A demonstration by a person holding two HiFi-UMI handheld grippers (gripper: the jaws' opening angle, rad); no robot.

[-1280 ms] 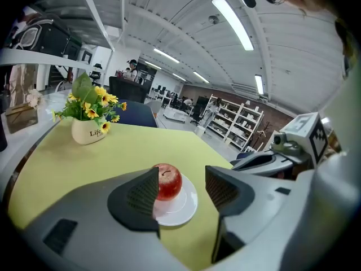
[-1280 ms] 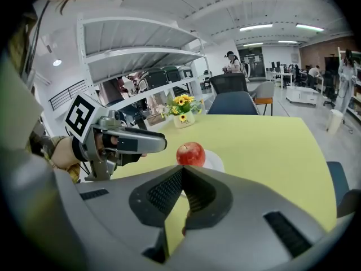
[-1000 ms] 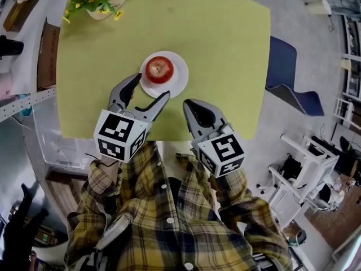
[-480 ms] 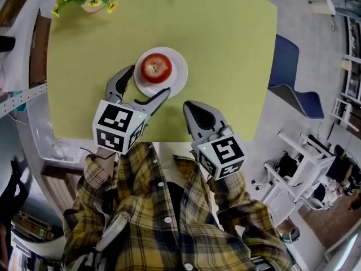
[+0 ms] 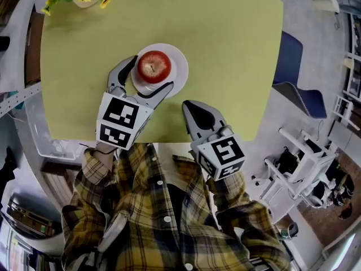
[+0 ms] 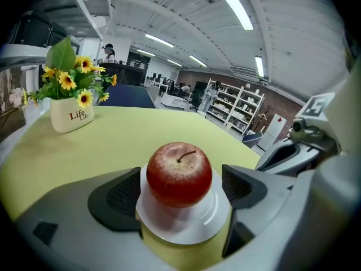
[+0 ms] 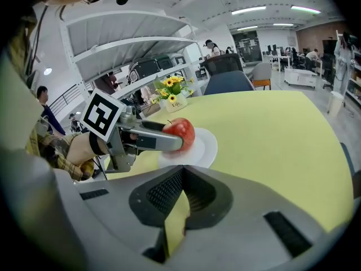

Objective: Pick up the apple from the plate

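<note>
Left gripper advanced, fingers opening astride apple; right gripper's together; vase beyond.

Table: plate, flower pot

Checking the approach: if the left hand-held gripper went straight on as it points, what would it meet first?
Probably the round red apple on the white plate; it stands untouched between the opening jaws of the left hand-held gripper.

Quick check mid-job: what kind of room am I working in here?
Likely an open-plan office or lab: metal shelving, long ceiling strip lights, and office chairs beyond the green table.
</note>
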